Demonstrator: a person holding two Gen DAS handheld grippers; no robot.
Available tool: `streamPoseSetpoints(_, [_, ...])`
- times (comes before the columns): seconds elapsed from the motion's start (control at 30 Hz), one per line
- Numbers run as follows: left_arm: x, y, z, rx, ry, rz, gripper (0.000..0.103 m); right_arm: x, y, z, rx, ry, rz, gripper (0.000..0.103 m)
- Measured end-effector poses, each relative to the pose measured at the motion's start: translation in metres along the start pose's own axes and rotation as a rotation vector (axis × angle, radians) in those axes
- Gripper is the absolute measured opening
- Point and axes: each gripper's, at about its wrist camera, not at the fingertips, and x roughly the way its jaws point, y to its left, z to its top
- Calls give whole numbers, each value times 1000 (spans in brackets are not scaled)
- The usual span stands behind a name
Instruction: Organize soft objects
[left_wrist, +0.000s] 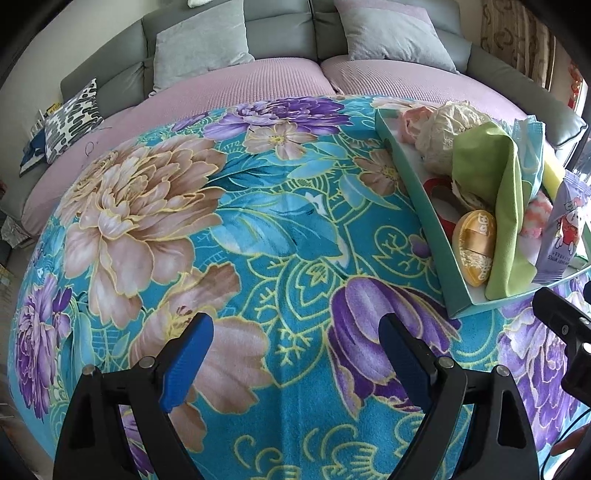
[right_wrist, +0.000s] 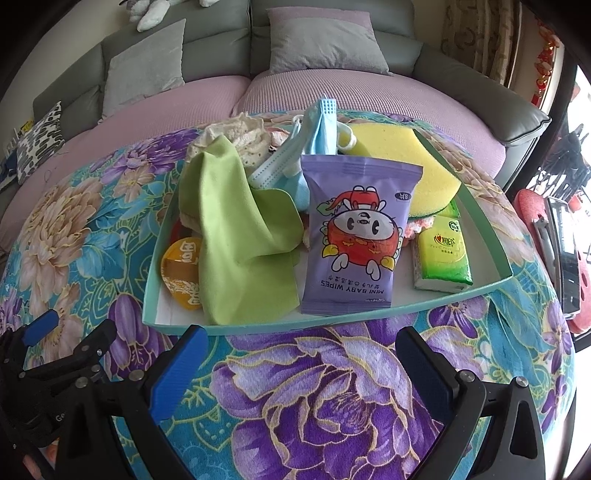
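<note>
Left wrist view: left tool (left_wrist: 295, 354) spread wide, empty, over blanket (left_wrist: 258, 229). Right tool (right_wrist: 299, 365) likewise, before tray (right_wrist: 258, 326).

— What's in the tray (right_wrist: 258, 326)?

— I see a green cloth (right_wrist: 236, 225) draped at the left, a purple wipes pack (right_wrist: 354, 236) leaning upright mid-tray, a blue mask (right_wrist: 317, 129) behind it, a yellow sponge (right_wrist: 413, 166) and a tissue pack (right_wrist: 441, 254) at the right.
</note>
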Motion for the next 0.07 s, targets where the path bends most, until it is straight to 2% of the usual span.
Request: streamPoseSetpoints(0.07, [1,1,1,0,2,1,91,1,1,1,-2,1,0,103])
